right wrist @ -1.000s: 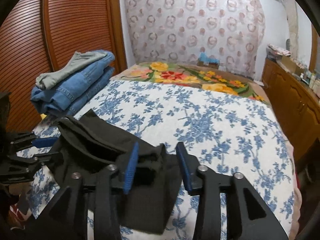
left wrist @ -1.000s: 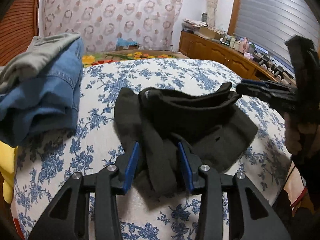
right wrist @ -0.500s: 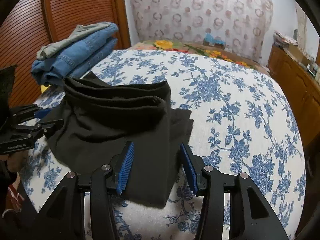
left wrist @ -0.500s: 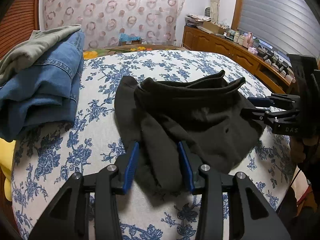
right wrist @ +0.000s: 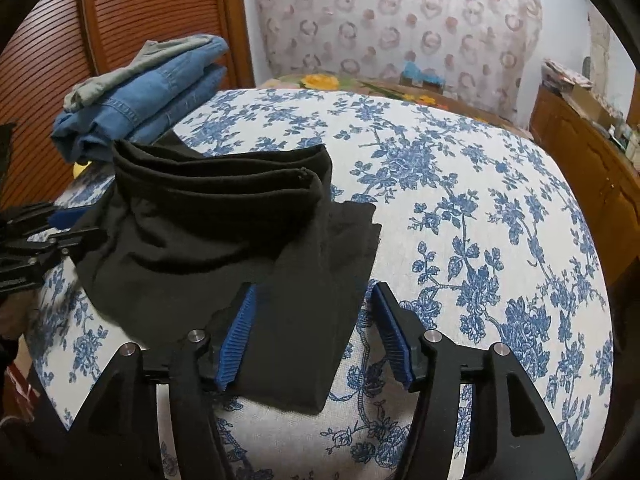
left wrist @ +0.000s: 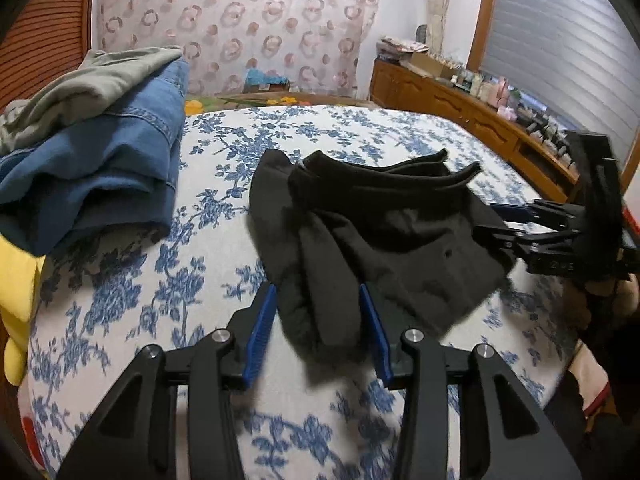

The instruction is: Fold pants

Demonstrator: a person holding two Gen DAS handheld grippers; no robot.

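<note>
Black pants (left wrist: pixel 380 240) lie folded in a rumpled heap on the floral bed (left wrist: pixel 320 132). My left gripper (left wrist: pixel 317 292) is shut on a thick bunch at their near left end, its blue pads against the cloth. In the right wrist view, the pants (right wrist: pixel 240 240) have a corner between the jaws of my right gripper (right wrist: pixel 315 288). Those jaws are opening, and the right pad stands clear with bedsheet showing beside it. Each gripper appears in the other's view: the right gripper (left wrist: pixel 490 220) at the pants' right edge, the left gripper (right wrist: pixel 90 222) at their left edge.
A stack of folded jeans (left wrist: pixel 120 152) topped by a grey-green garment sits at the bed's left, also seen as the jeans (right wrist: pixel 152 96). Something yellow (left wrist: pixel 16 280) lies below it. A wooden cabinet (left wrist: pixel 460 100) runs along the right; a slatted wooden door (right wrist: pixel 140 20) stands left.
My right gripper came down with the pants' right edge and its jaws widened. The raised fold now rests on the bed. My left gripper has hardly moved.
</note>
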